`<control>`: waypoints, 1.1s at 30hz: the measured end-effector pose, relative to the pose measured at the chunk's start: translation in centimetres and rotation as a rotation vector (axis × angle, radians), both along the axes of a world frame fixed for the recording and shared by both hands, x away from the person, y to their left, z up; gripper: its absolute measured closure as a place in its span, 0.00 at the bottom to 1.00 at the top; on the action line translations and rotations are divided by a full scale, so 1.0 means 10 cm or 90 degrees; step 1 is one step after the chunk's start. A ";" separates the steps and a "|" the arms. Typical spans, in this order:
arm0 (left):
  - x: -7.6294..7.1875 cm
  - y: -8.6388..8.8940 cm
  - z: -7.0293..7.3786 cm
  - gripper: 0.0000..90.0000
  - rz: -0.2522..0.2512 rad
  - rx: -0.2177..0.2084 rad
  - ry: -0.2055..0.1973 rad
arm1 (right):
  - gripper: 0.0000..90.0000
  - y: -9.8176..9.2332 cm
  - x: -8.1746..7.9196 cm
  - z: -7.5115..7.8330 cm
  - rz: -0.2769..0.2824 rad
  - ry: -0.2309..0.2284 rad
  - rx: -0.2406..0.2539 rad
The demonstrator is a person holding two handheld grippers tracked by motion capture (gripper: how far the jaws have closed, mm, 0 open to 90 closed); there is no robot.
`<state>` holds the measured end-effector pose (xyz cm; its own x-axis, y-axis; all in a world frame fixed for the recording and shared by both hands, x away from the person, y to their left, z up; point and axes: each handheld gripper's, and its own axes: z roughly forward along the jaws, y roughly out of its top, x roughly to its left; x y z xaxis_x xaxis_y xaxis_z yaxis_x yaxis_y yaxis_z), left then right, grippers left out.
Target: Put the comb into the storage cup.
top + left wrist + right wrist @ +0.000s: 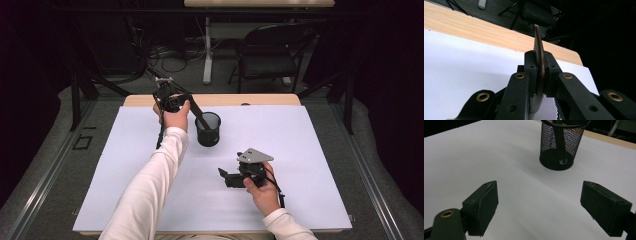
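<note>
Lowering: a long, thin, dark utensil (539, 57) is being put into the black mesh cup (208, 129) by the left gripper (172, 100); judged as the step in hand.
Left gripper state: jaws clamped together on the utensil, which is seen edge-on between the pads in the left gripper view; what kind of utensil it is cannot be told.
Utensil axis: slanted, running down and forward from the left gripper; the lower end is already inside the cup's rim in the high view.
Cup position: just below and ahead of the left gripper, upright on the white sheet (300, 150); its mesh (544, 110) is seen directly beneath the jaws.
Right gripper (226, 177) state: jaws wide apart, nothing between them, held low over the sheet.
Cup from right gripper: straight ahead and well apart (561, 145).
Nearer hand: the left, by far.
Key relation: the utensil's slant against the upright cup wall; release is judged safe only once the lower end rests at the cup's bottom.
Risk: the cup could be tipped by the leaning utensil.
</note>
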<state>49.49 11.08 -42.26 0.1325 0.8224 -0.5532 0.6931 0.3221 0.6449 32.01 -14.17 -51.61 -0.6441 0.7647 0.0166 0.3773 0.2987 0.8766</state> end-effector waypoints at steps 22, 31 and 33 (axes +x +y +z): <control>0.00 0.07 -0.05 0.93 0.014 -0.005 0.004 | 0.16 0.01 0.00 -0.01 0.000 0.002 -0.002; 0.00 0.13 -0.09 0.92 0.020 -0.001 0.009 | 0.16 0.01 0.00 -0.01 0.001 0.002 -0.002; 0.00 0.14 -0.10 0.92 0.022 -0.002 0.008 | 0.16 0.01 0.00 -0.01 0.002 0.002 -0.003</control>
